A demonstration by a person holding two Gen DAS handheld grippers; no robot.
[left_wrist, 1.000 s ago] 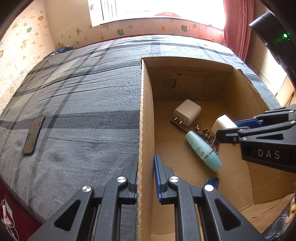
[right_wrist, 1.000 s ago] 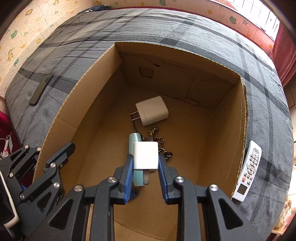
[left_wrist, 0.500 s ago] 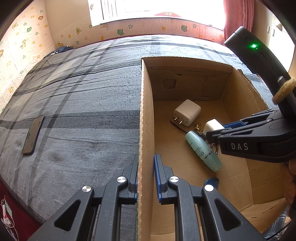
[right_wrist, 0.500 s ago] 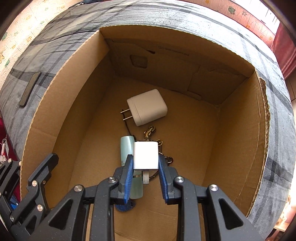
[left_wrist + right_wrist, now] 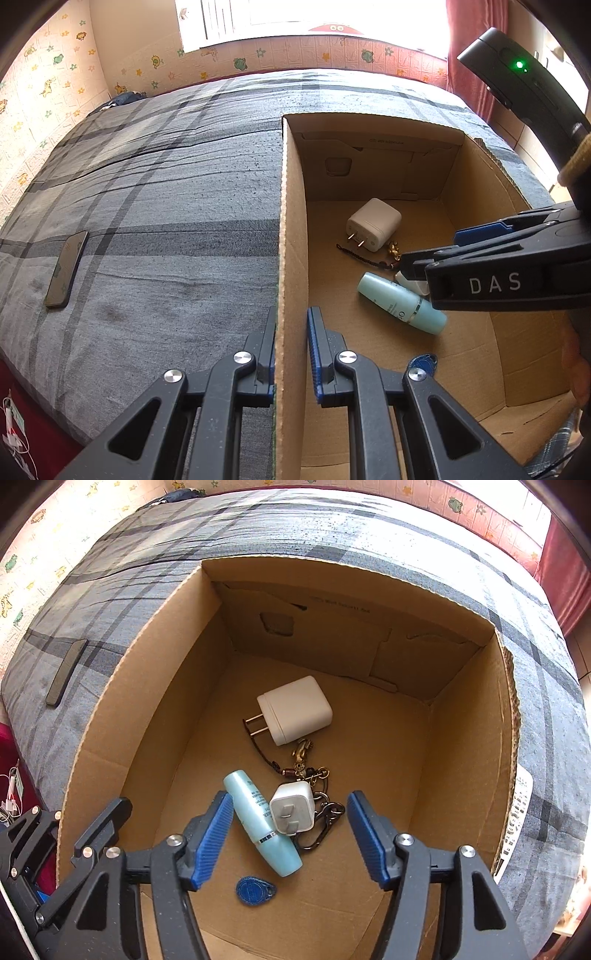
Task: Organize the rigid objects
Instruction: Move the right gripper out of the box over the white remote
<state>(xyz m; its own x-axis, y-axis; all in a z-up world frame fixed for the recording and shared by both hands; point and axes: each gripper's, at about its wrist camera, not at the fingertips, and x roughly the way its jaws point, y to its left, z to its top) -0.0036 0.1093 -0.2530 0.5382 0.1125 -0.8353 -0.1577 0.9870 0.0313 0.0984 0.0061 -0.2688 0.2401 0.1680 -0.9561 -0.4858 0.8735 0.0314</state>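
Observation:
An open cardboard box (image 5: 155, 664) stands on the bed. My left gripper (image 5: 293, 326) is shut on its left wall (image 5: 291, 258). My right gripper (image 5: 288, 795) hangs inside the box with its jaws opening. A small white charger (image 5: 292, 806) lies free between and below them, prongs up, untouched by the pads. It rests on a keychain (image 5: 325, 823) and leans against a teal bottle (image 5: 258, 827). A bigger white charger (image 5: 295, 709) lies further back and a blue key fob (image 5: 255, 890) sits near the front. In the left wrist view the right gripper (image 5: 406, 262) covers the small charger.
A dark phone (image 5: 66, 269) lies on the grey plaid bedcover (image 5: 166, 203) left of the box. A white remote (image 5: 517, 812) lies just outside the box's right wall. Patterned walls and a bright window lie beyond the bed.
The right gripper went deeper into the box, then its jaws spread and the small white charger dropped from them onto the keychain. The left gripper kept its hold on the wall.

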